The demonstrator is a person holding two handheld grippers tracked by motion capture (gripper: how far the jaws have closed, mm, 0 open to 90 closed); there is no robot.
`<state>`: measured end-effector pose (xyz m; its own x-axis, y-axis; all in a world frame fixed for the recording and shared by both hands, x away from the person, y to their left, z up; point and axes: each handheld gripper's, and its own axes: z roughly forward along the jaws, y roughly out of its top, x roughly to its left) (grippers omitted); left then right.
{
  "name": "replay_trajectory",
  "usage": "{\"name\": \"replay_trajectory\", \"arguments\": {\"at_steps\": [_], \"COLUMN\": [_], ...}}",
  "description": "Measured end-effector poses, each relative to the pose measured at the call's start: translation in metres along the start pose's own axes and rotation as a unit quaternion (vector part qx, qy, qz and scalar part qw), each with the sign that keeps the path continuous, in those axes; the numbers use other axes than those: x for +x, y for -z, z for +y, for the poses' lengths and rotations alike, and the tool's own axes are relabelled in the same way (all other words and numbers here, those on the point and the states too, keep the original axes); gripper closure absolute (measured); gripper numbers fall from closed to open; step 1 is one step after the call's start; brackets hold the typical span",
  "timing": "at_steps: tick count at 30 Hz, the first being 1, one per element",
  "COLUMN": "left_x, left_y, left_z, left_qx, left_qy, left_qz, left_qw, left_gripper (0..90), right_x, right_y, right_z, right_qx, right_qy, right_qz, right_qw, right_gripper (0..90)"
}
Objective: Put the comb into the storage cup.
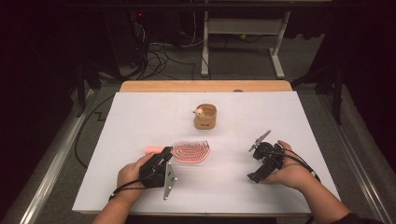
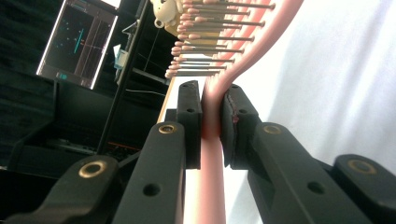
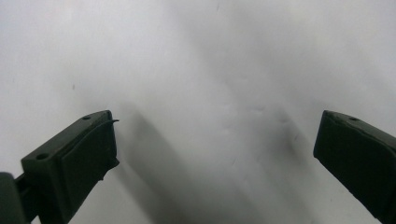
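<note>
Surface: white tabletop (image 1: 140,121) in a dark room, cables on the floor beyond.
Left gripper (image 1: 164,156): near left, jaws clamped on the pink hairbrush (image 1: 189,151) handle.
Right gripper (image 1: 254,161): near right, jaws apart over bare white.
Hairbrush: centre, bristles up.
Wooden cup (image 1: 206,116): farther back, centre.

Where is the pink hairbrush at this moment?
In the high view the pink hairbrush lies left of centre on the white table, in front of the wooden cup, its handle clamped by the left tongs.
</note>
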<state>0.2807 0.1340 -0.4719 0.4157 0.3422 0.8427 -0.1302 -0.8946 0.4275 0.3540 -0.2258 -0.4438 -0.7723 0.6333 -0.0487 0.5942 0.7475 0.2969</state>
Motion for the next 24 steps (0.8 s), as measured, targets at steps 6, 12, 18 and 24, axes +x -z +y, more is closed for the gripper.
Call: {"name": "replay_trajectory", "arguments": {"at_steps": [6, 12, 18, 24], "left_x": [0.001, 0.005, 0.006, 0.009], "left_y": [0.0, 0.001, 0.001, 0.001], "left_z": [0.0, -0.002, -0.004, -0.005], "left_qx": [-0.002, -0.004, -0.003, -0.009], "left_qy": [0.013, 0.03, 0.045, 0.062], "left_qz": [-0.006, -0.007, -0.013, -0.015], "left_qw": [0.9999, 0.9995, 0.9989, 0.998], "left_gripper": [80.1, 80.1, 80.1, 80.1], "right_x": [0.0, -0.004, -0.005, -0.003], "right_y": [-0.004, -0.008, -0.005, -0.006], "right_z": [-0.009, -0.018, -0.025, -0.033], "right_qx": [-0.081, -0.143, -0.203, -0.255], "right_qy": [-0.036, -0.07, -0.102, -0.131], "right_qz": [0.002, 0.002, -0.003, -0.002], "right_qw": [0.9961, 0.9872, 0.9739, 0.9579], "right_gripper": [0.2, 0.2, 0.2, 0.2]}}
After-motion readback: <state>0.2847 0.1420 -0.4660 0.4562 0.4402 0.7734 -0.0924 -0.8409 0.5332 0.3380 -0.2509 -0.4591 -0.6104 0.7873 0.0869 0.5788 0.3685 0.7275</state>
